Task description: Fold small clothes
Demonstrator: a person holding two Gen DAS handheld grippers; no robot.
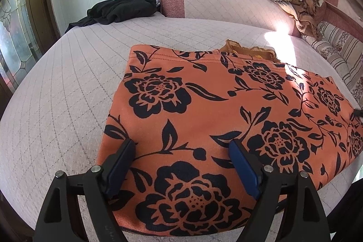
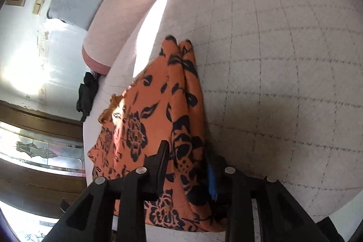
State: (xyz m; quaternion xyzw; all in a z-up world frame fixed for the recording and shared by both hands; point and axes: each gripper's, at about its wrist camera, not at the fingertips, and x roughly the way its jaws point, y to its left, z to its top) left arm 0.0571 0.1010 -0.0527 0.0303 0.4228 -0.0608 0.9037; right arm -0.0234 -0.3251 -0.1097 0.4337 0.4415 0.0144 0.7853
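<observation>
The orange floral garment (image 1: 204, 110) lies flat on the bed (image 1: 68, 94), its near edge beneath the wide-open left tool (image 1: 181, 153), while the right tool (image 2: 188, 165) straddles a bunched side fold, narrowed around it.

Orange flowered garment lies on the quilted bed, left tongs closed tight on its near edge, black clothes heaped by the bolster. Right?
Not quite: the left tongs stand wide open over the orange garment, gripping nothing, as the left wrist view shows. The bed and black clothes are as stated.
</observation>
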